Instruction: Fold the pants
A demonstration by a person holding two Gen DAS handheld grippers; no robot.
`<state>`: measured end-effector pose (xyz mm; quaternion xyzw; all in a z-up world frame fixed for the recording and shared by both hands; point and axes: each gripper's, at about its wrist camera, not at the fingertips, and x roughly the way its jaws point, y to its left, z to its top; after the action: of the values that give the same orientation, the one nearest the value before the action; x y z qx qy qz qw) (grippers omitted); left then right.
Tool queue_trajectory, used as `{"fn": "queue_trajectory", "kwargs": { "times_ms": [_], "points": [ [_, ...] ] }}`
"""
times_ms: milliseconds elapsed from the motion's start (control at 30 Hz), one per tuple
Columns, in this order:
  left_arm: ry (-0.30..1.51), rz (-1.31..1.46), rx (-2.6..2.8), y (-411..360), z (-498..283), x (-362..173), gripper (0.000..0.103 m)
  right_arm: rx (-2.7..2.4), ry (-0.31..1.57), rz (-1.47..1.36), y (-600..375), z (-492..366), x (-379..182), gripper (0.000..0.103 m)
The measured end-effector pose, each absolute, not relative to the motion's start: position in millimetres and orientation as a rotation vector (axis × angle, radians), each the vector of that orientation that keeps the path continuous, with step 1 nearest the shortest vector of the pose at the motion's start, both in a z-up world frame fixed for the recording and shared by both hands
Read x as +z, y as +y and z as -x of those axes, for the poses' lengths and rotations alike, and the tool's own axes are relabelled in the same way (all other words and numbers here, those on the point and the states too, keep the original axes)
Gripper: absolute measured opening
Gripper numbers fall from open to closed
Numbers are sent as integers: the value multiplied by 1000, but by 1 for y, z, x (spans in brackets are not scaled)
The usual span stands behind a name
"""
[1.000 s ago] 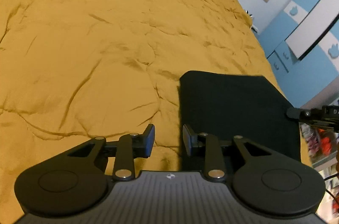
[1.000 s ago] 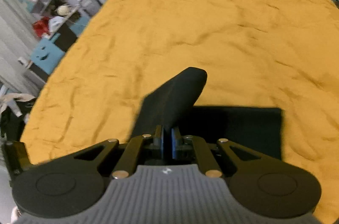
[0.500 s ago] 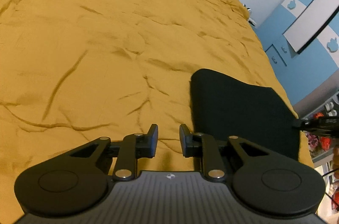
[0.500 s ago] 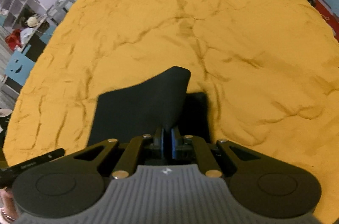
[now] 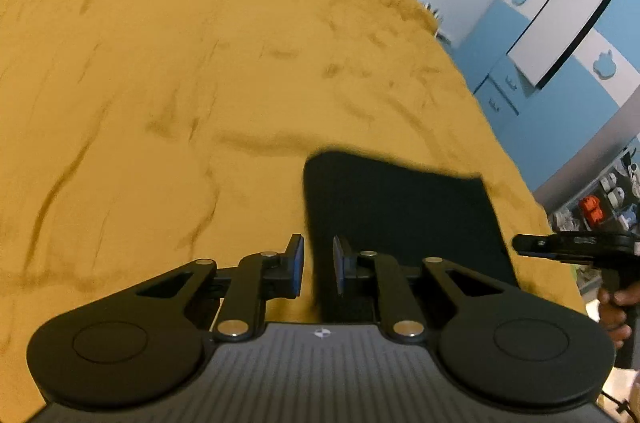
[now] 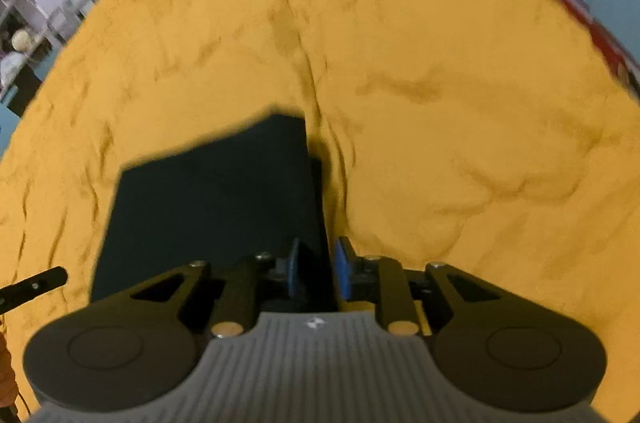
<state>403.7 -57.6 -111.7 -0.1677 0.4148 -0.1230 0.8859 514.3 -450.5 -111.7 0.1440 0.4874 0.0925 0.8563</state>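
Because the black pants now lie as a flat, squared packet on the mustard bedspread, near the bed's near edge, the fold itself looks all but done. Right hand-held gripper: jaws have just been opening, narrow gap showing. The right-hand edge of the packet runs in between the blue pads, but the pads do not appear to press it. Reads as a release, letting the top layer settle onto the layer below rather than dragging it askew.

Left hand-held gripper: jaws have just been closing, yet a slim gap remains. It hovers at the packet's left edge; pants edge seen through the gap, nothing pinched. Probably narrowed simply because it has no cloth to hold at this side.

Right hand-held gripper's tip shows at the far right of the left view, a hand wrapped round its grip. Blue cabinets behind. Both views blurred; fine contact hard to judge.
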Motion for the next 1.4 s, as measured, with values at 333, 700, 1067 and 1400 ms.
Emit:
{"fn": "queue_trajectory", "kwargs": {
  "times_ms": [333, 700, 1067, 1400],
  "points": [
    [823, 303, -322, -96, -479, -131, 8, 235, 911, -371, -429, -554, -133, 14],
    [874, 163, -188, -98, -499, -153, 2, 104, 925, -333, -442, -548, -157, 10],
    [862, 129, -328, -119, -393, -92, 2, 170, 806, -160, -406, -429, -108, 31],
    [905, 159, -312, -108, -327, -119, 2, 126, 818, -414, -441, -375, -141, 18]
  ]
}}
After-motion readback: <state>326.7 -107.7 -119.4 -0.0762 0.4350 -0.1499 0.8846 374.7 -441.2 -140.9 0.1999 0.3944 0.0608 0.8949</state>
